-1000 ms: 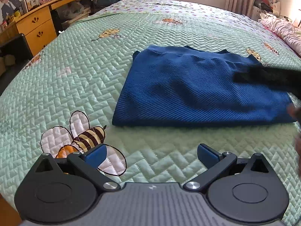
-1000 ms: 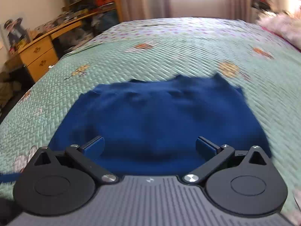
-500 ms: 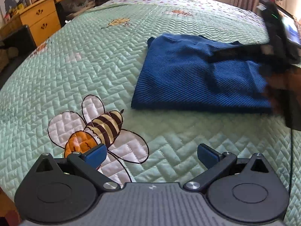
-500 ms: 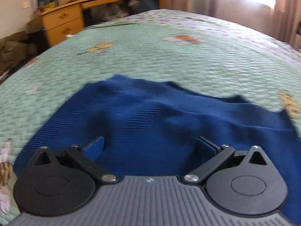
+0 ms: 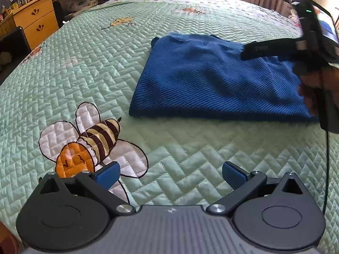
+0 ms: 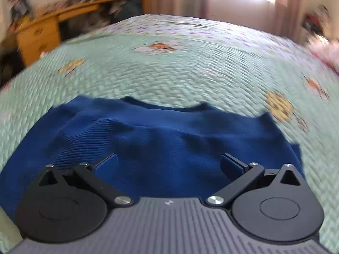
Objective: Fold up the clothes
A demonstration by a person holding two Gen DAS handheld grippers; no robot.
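Sweater: blue knit sweater [image 5: 214,84] lies flat on the bed [image 5: 84,67], already folded into a neat block. The near edge is a smooth fold, so it looks close to done.
Bed: green quilted cover with bee pictures. It is wide and soft, so the sweater can lie flat on it.
Left gripper: left gripper [image 5: 170,174] hangs low over bare quilt, near the sweater's front edge but not touching it. Its jaws are spread wide and hold nothing. It seems to wait off to the side so it does not mess up the fold.
Right gripper: right gripper [image 6: 168,166] is right over the sweater, jaws spread wide, nothing between them. I cannot tell if it touches the cloth. It may be there to pat the sweater flat or to pick an edge.
Hand: a hand [image 5: 313,84] holds the right gripper from the right side.
Blur: the right view is smeared, so the far edge of the sweater is hard to read.
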